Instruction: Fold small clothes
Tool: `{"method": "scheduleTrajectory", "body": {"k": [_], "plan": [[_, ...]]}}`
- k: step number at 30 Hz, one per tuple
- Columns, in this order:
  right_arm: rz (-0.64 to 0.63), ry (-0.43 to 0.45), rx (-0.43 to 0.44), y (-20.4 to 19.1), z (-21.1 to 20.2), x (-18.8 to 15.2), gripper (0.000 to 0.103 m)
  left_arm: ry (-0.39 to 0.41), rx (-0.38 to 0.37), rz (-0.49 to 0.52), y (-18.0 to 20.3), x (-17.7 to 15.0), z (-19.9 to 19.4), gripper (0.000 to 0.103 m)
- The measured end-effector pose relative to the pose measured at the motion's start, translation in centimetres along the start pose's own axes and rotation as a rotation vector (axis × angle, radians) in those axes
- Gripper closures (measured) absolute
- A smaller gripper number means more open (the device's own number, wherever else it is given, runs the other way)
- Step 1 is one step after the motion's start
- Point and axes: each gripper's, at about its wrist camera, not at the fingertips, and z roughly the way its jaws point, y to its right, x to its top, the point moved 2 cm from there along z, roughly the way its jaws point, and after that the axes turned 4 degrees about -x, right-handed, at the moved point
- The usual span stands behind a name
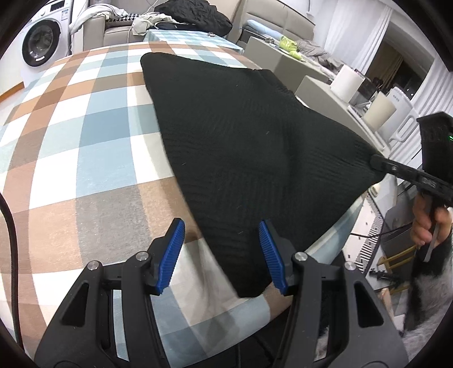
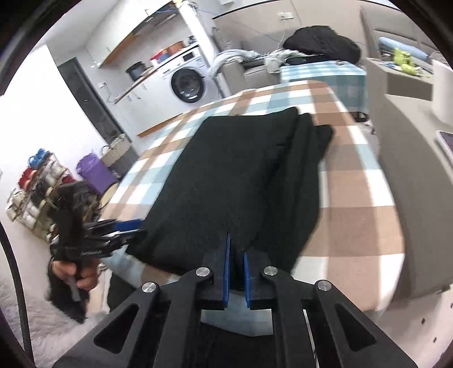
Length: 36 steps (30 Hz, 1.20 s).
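Note:
A black knit garment (image 1: 240,147) lies on the checked table (image 1: 85,169); it also shows in the right wrist view (image 2: 226,181), partly folded with layered edges at its right side. My left gripper (image 1: 222,240) is open, its blue pads (image 1: 172,254) on either side of the garment's near corner, not holding it. My right gripper (image 2: 236,252) is shut on the garment's near edge and lifts that corner slightly; it shows from the side in the left wrist view (image 1: 379,162). The left gripper appears blurred in the right wrist view (image 2: 124,229) at the garment's left corner.
The table's near edge runs just under both grippers. A washing machine (image 1: 42,42) and a sofa with a black heap of clothes (image 1: 195,14) stand beyond the table. Grey cabinets (image 1: 286,62) with white rolls stand to the right. Baskets and yarn shelves (image 2: 36,192) stand on the floor to the left.

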Motion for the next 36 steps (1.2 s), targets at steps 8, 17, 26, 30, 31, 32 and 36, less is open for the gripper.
{"method": "scheduleTrajectory", "body": {"k": [8, 17, 26, 30, 31, 32, 36], "plan": [[0.038, -0.092, -0.090, 1.9, 2.2, -0.2, 0.071, 0.012, -0.049, -0.052, -0.6, -0.1, -0.4, 0.051], [0.253, -0.013, -0.101, 5.6, 4.4, 1.4, 0.053, 0.060, 0.014, -0.080, -0.8, 3.3, 2.4, 0.051], [0.241, -0.013, -0.121, 5.4, 6.9, 3.1, 0.054, 0.090, 0.009, -0.180, -2.4, 6.0, 4.4, 0.051], [0.200, -0.009, -0.124, 4.9, 6.7, 3.0, 0.059, 0.091, 0.011, -0.208, -3.0, 6.7, 4.7, 0.051], [0.194, -0.012, -0.123, 5.0, 6.9, 3.1, 0.065, 0.092, 0.008, -0.218, -3.1, 6.8, 4.7, 0.051], [0.192, -0.019, -0.123, 5.0, 7.0, 3.1, 0.066, 0.094, 0.003, -0.230, -3.3, 6.9, 4.8, 0.051], [0.161, -0.028, -0.107, 4.7, 7.6, 3.3, 0.076, 0.114, 0.000, -0.247, -3.8, 7.4, 5.1, 0.072]]}}
